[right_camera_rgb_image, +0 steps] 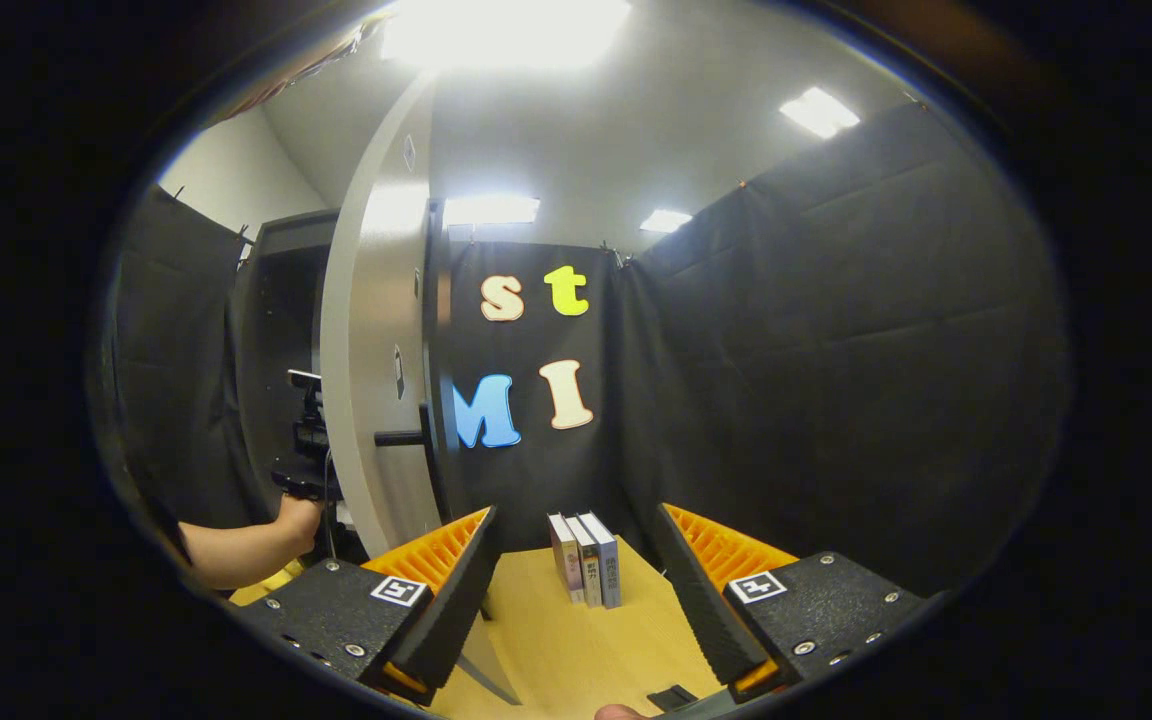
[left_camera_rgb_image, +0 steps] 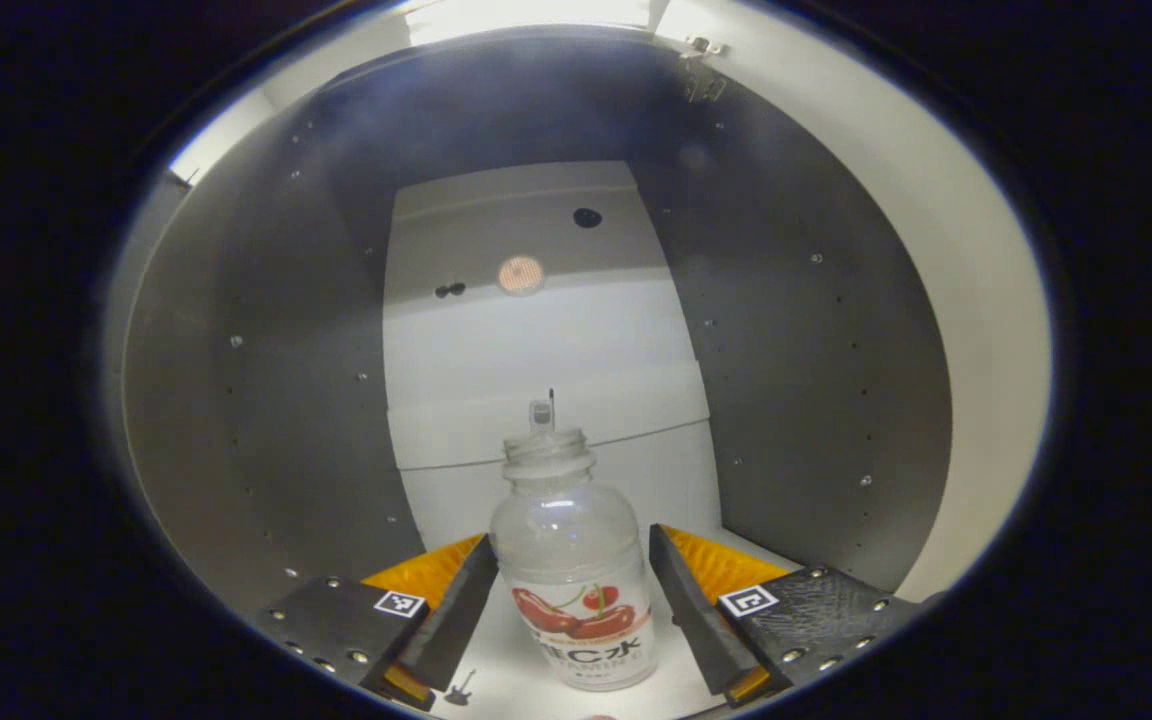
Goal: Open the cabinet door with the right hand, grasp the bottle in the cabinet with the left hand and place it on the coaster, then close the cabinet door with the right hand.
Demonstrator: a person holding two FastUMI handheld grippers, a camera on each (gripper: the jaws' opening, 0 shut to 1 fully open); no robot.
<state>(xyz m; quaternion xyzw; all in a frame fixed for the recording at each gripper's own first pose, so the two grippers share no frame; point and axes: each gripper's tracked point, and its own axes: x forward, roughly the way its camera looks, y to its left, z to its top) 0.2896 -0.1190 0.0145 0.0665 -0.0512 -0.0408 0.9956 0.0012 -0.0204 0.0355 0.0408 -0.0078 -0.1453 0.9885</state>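
A clear bottle [left_camera_rgb_image: 573,560] with a cherry label stands upright on the white cabinet floor [left_camera_rgb_image: 496,680], inside the grey-walled cabinet [left_camera_rgb_image: 286,400]. My left gripper [left_camera_rgb_image: 569,540] is open, its fingers [left_camera_rgb_image: 456,610] flanking the bottle's lower body closely on both sides. In the right gripper view the cabinet door [right_camera_rgb_image: 376,400] stands open, seen nearly edge-on, with its dark bar handle [right_camera_rgb_image: 406,437] sticking out. My right gripper [right_camera_rgb_image: 576,520] is open and holds nothing, just right of the door. A person's arm [right_camera_rgb_image: 236,550] reaches behind the door into the cabinet.
Three books [right_camera_rgb_image: 586,560] stand upright on the wooden table [right_camera_rgb_image: 556,650] ahead of the right gripper. A small dark object [right_camera_rgb_image: 671,697] lies at the table's near edge. The cabinet's side walls sit close on both sides of the bottle.
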